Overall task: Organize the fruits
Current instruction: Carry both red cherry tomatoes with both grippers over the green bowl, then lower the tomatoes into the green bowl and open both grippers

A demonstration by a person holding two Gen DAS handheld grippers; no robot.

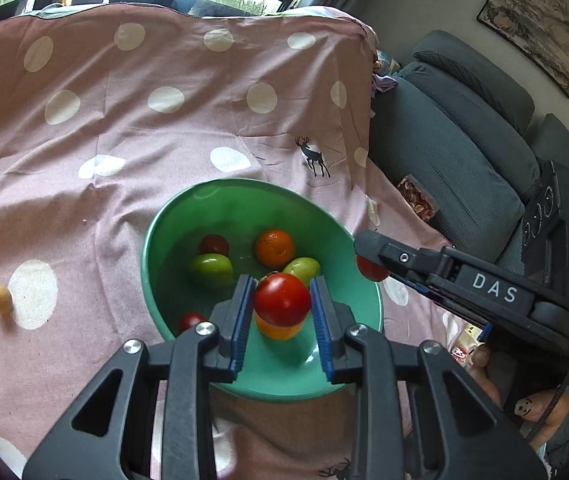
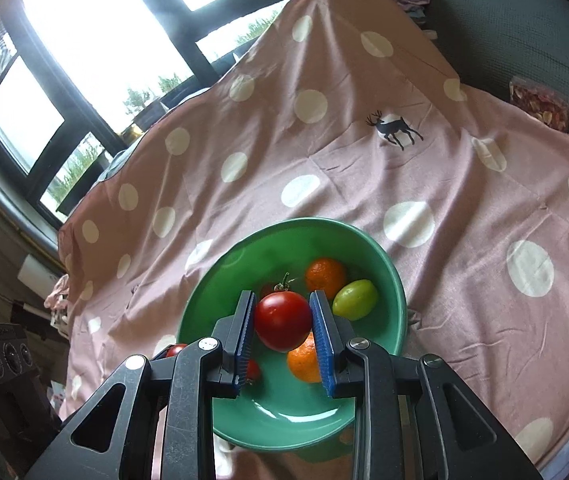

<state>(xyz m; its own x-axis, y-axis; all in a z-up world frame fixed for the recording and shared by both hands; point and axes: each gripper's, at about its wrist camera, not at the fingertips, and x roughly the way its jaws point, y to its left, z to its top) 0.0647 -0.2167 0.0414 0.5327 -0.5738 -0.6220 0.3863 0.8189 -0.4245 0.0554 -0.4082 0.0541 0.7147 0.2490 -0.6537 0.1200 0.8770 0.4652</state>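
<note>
Fruits are gathering in the green bowl [image 1: 156, 240], which sits on the dotted cloth directly below both sets of fingers. Left gripper [image 1: 282, 300] clamps a red tomato [image 1: 282, 299] over the bowl; right gripper [image 2: 283, 320] clamps another tomato [image 2: 283, 321] just above an orange [image 2: 302, 362].
</note>
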